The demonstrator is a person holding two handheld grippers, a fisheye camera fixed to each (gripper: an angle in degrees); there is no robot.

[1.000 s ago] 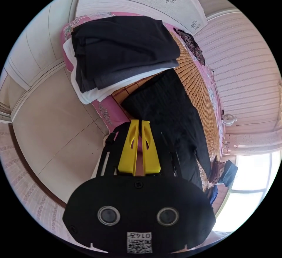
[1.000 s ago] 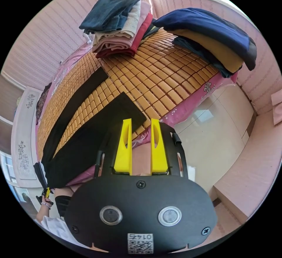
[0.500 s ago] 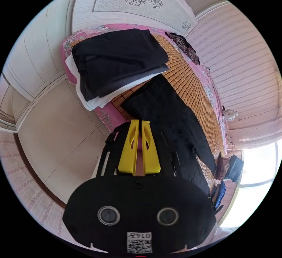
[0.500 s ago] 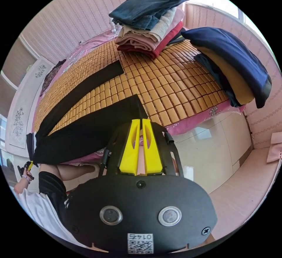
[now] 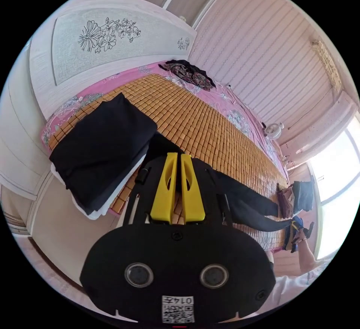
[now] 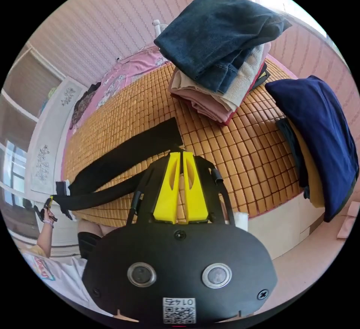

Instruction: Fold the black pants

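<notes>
Both tongs pinching black pants (image 6: 123, 156) ends, lifting near leg over far leg.

L tongs (image 5: 175, 155) at waist, R tongs (image 6: 179, 153) at hem, both narrow; keep taut, align edges on bamboo mat (image 6: 240, 149).

Waist end of the black pants (image 5: 240, 201) hidden behind the left gripper (image 5: 177, 155), person's sleeve (image 6: 56, 272) cut off by the picture's edge, distant clothes pile (image 5: 296, 201) too small to tell apart

Folded clothing stacks (image 6: 217, 59) sit on a bamboo mat (image 6: 240, 145), with what looks like a small fan (image 5: 272, 131) beyond.
</notes>
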